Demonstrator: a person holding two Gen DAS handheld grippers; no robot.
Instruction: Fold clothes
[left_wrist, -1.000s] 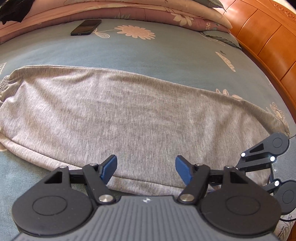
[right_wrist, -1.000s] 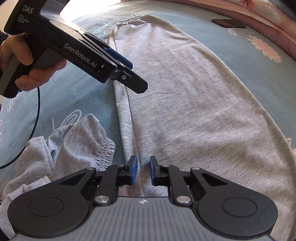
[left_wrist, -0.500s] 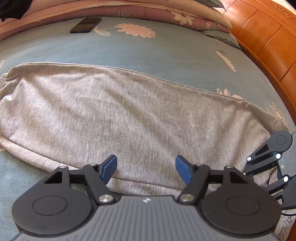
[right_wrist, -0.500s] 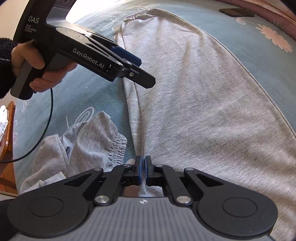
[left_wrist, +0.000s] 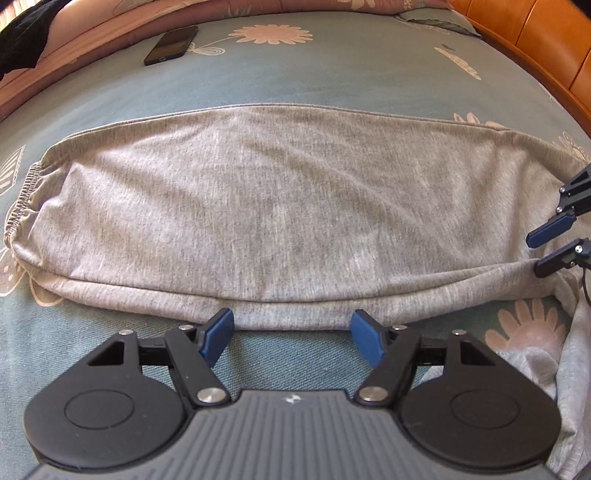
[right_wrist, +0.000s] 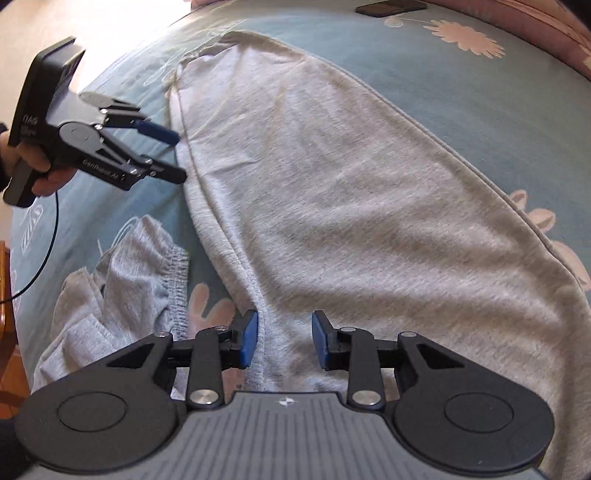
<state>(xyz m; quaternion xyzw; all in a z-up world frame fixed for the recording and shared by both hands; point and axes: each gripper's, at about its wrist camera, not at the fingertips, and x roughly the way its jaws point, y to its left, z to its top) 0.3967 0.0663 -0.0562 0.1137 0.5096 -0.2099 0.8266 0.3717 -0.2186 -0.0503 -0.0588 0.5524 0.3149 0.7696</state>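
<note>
Grey jersey garment (left_wrist: 288, 206) lies flat; left gripper (left_wrist: 291, 334) and right gripper (right_wrist: 283, 341) fingers spread, released.

A heathered light grey is shown by the garment (left_wrist: 280, 206). The bedspread (left_wrist: 332, 77) is coloured dusty blue and patterned with pale pink flowers. Blue pads are carried on the black left gripper (left_wrist: 292, 334) and black right gripper (right_wrist: 283, 339). At upper left, a black phone (left_wrist: 171, 44) is seen; orange wood (left_wrist: 535, 33) at upper right.

Garment (left_wrist: 288, 206): grey matt knit cloth; bedsheet (left_wrist: 332, 77): matt woven cloth (floral print); headboard (left_wrist: 546, 33): glossy wood.
</note>
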